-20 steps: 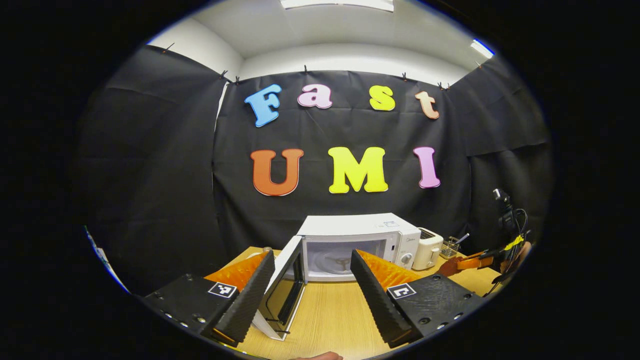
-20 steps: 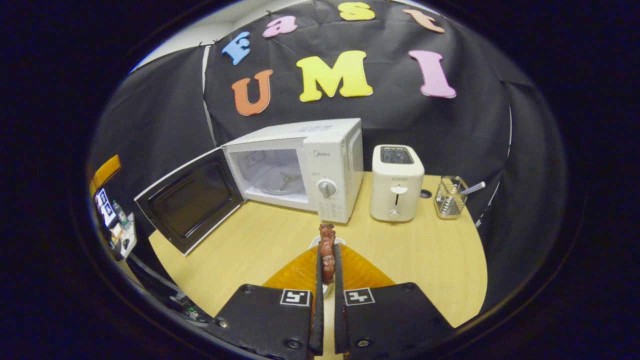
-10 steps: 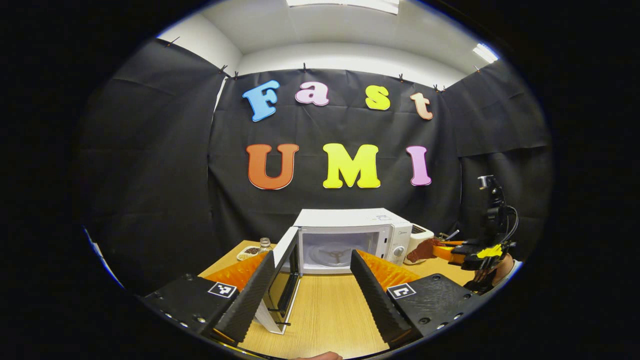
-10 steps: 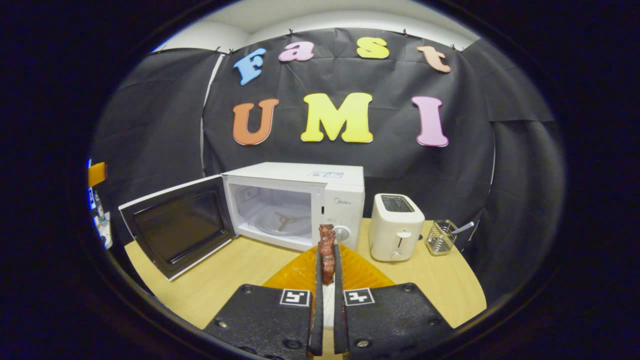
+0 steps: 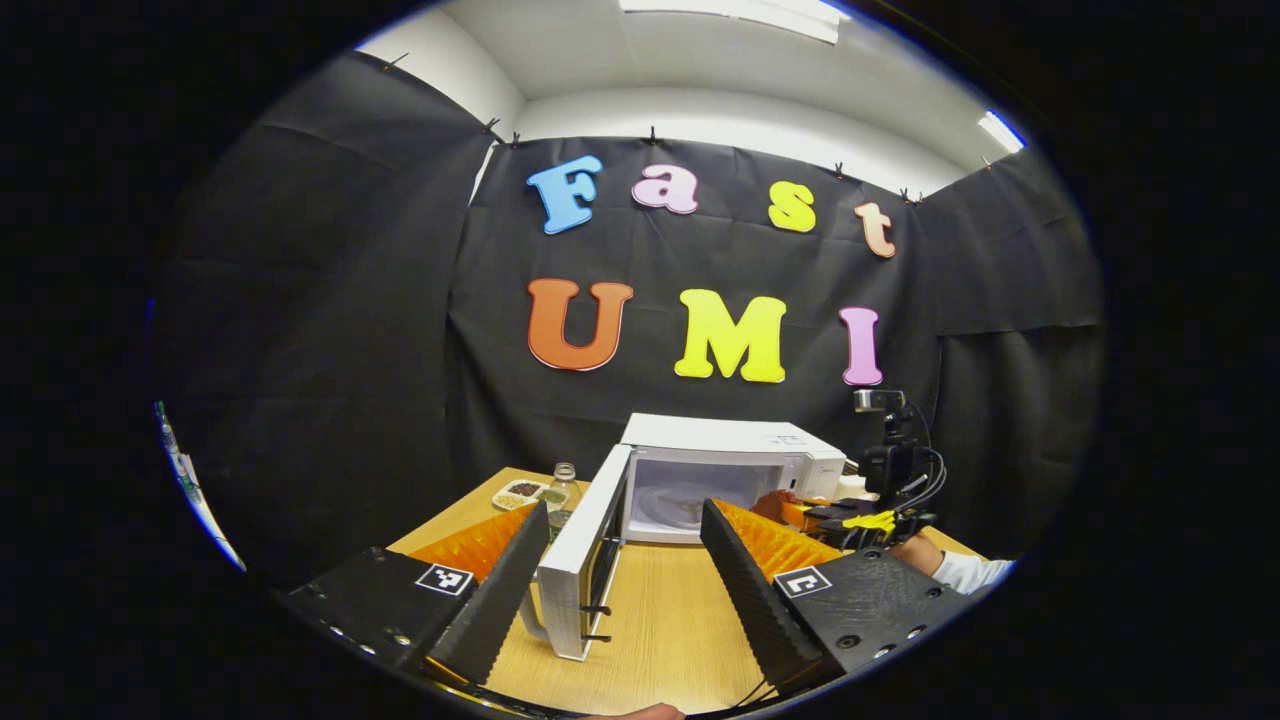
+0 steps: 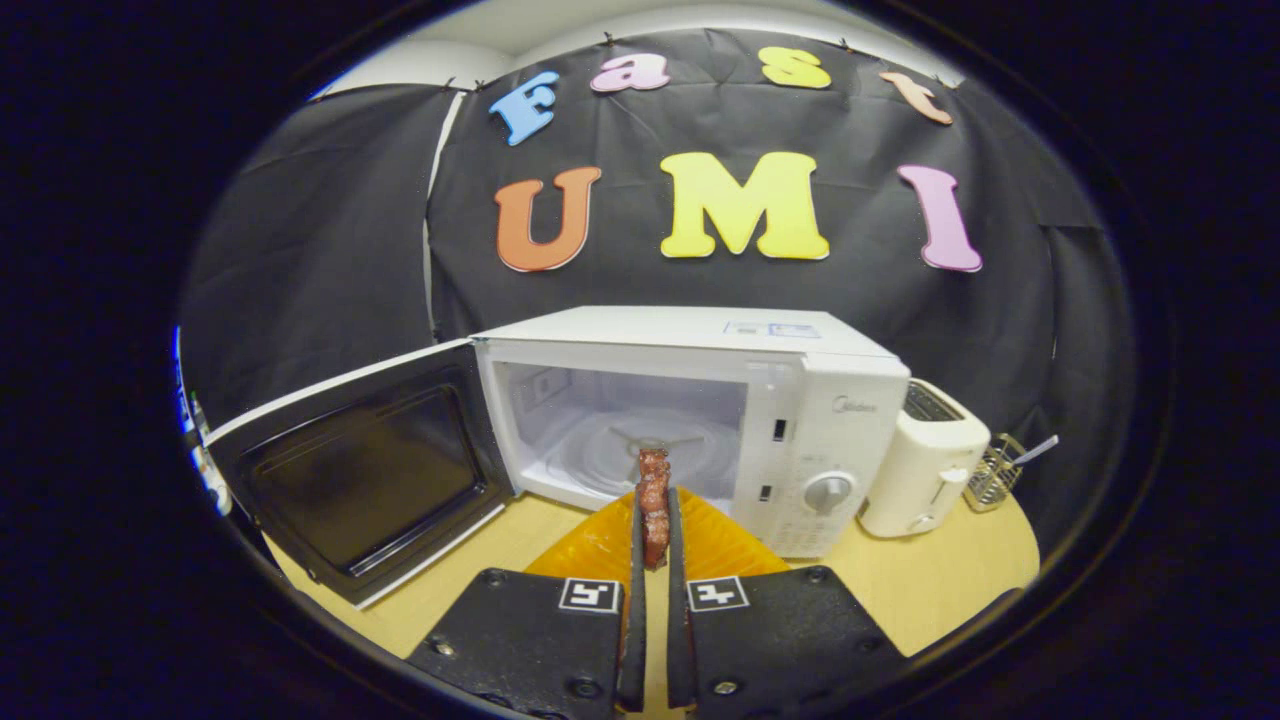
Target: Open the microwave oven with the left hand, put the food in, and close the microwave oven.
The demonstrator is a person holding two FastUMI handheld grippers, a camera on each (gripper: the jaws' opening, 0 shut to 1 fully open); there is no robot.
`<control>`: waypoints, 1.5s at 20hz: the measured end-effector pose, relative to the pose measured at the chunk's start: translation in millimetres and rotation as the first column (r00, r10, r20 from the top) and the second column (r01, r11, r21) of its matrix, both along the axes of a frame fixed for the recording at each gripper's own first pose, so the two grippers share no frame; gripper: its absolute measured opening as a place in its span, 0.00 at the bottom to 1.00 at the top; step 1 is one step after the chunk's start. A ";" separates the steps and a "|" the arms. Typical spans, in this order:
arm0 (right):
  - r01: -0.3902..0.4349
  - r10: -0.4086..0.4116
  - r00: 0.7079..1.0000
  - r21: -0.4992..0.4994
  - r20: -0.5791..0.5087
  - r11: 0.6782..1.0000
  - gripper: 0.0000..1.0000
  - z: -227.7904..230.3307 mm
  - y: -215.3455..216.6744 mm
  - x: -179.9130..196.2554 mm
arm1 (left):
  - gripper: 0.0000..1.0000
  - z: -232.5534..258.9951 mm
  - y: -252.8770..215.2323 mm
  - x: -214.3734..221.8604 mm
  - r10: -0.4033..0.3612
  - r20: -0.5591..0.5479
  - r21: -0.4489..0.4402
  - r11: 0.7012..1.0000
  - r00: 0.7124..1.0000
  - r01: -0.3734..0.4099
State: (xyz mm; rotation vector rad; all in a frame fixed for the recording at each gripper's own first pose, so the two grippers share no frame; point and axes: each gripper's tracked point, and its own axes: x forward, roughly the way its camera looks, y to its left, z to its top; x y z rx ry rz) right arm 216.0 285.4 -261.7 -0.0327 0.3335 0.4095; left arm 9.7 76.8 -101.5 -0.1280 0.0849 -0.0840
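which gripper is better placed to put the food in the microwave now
Right: the right gripper already holds the piece of meat facing the open microwave cavity; the left gripper is open and empty.

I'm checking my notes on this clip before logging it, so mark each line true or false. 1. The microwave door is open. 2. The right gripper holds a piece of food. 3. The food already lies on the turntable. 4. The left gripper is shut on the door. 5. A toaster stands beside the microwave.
1. True: the microwave door is swung wide open from the microwave.
2. True: the right gripper is shut on a brown piece of food.
3. False: the food is between the fingers, in front of the cavity; the turntable is bare.
4. False: the left gripper is open and grips nothing.
5. True: the toaster stands next to the microwave's control side.
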 end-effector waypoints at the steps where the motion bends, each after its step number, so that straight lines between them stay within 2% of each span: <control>1: 0.007 -0.007 1.000 0.018 -0.012 1.000 0.12 -5.4 13.3 10.0 | 0.93 -0.6 2.2 1.3 -0.003 -0.004 -0.009 1.000 1.000 0.003; 7: 0.072 -0.070 0.997 0.136 -0.016 0.988 0.12 -13.6 91.6 74.5 | 0.93 -11.2 15.3 11.3 -0.002 -0.014 -0.026 1.000 1.000 0.002; 9: 0.119 -0.116 0.993 0.169 -0.025 0.978 0.12 -16.9 104.0 95.4 | 0.93 -12.5 22.3 12.0 0.006 -0.011 -0.011 1.000 1.000 -0.006; 12: 0.202 -0.185 0.978 0.254 -0.091 0.946 0.12 -25.7 114.8 120.9 | 0.93 -15.8 29.2 12.2 0.006 -0.005 -0.003 1.000 1.000 -0.006; 15: 0.262 -0.251 0.965 0.261 -0.072 0.929 0.12 -25.9 114.0 143.3 | 0.93 -23.3 38.4 11.4 0.016 -0.015 0.004 1.000 1.000 -0.015; 17: 0.305 -0.289 0.952 0.353 -0.099 0.884 0.12 -25.0 112.1 153.9 | 0.93 -28.2 43.1 12.7 0.021 -0.020 0.003 1.000 1.000 -0.021; 18: 0.327 -0.300 0.945 0.431 -0.132 0.841 0.15 -23.9 114.1 158.4 | 0.93 -30.9 45.7 12.8 0.022 -0.028 -0.003 1.000 0.999 -0.022; 19: 0.347 -0.305 0.938 0.471 -0.165 0.811 0.07 -24.3 111.6 160.9 | 0.94 -34.3 48.1 12.6 0.023 -0.035 -0.010 1.000 0.999 -0.023; 20: 0.365 -0.318 0.931 0.497 -0.180 0.787 0.27 -24.9 109.2 164.2 | 0.94 -35.1 49.4 11.7 0.023 -0.039 -0.018 1.000 0.999 -0.024; 21: 0.375 -0.326 0.927 0.506 -0.187 0.777 0.47 -27.2 108.0 157.6 | 0.94 -35.8 51.1 11.4 0.022 -0.041 -0.025 0.999 0.999 -0.023; 22: 0.395 -0.352 0.918 0.491 -0.181 0.777 0.90 -28.2 102.7 157.2 | 0.93 -36.6 51.4 9.6 0.018 -0.042 -0.028 0.999 0.999 -0.019; 23: 0.412 -0.379 0.910 0.476 -0.168 0.777 0.82 -28.0 97.2 156.2 | 0.93 -37.1 52.2 8.7 0.018 -0.043 -0.029 0.999 0.999 -0.019; 25: 0.404 -0.376 0.913 0.462 -0.157 0.790 0.87 -27.2 97.0 151.6 | 0.93 -37.5 54.6 5.3 0.021 -0.042 -0.028 0.999 0.999 -0.022; 30: 0.433 -0.379 0.901 0.524 -0.213 0.733 0.89 -23.2 86.7 134.6 | 0.93 -40.8 55.5 0.7 0.019 -0.046 -0.008 1.000 0.999 -0.020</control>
